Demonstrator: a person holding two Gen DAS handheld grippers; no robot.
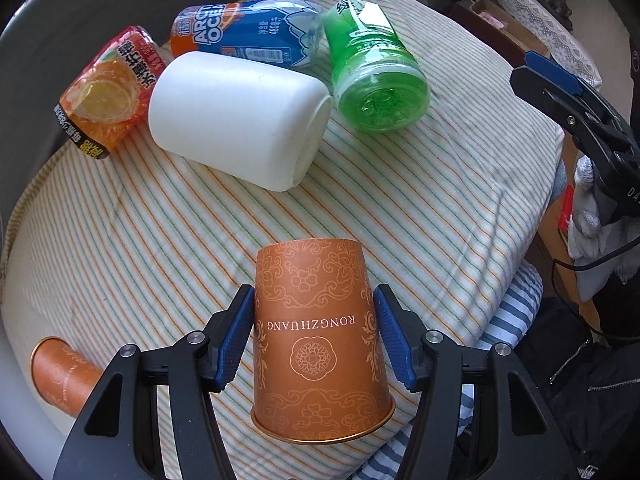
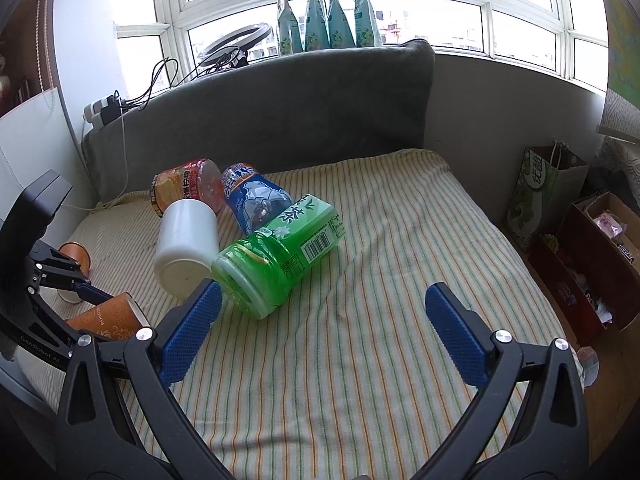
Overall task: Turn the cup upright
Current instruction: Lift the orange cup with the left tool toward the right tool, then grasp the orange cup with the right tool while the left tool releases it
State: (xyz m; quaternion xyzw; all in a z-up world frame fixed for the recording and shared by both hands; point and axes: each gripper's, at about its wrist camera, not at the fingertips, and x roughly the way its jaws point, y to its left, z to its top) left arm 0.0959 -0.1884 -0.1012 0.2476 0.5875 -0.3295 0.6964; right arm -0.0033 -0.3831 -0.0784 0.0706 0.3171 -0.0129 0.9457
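An orange paper cup (image 1: pixel 318 336) marked RONGZHUANG stands upside down on the striped cushion (image 1: pixel 420 208), rim toward the camera. My left gripper (image 1: pixel 314 340) has its blue pads on both sides of it, shut on the cup. In the right wrist view the same cup (image 2: pixel 106 316) shows tilted in the left gripper at the lower left. My right gripper (image 2: pixel 320 332) is open and empty above the cushion (image 2: pixel 400 280); it also shows in the left wrist view (image 1: pixel 560 92) at the right edge.
A white cup (image 1: pixel 240 120) lies on its side beside a green bottle (image 1: pixel 372 76), a blue bottle (image 1: pixel 248 34) and an orange bottle (image 1: pixel 108 88). A second orange cup (image 1: pixel 60 376) lies at the left. A grey backrest (image 2: pixel 280 112) stands behind; bags and boxes (image 2: pixel 580 240) sit right.
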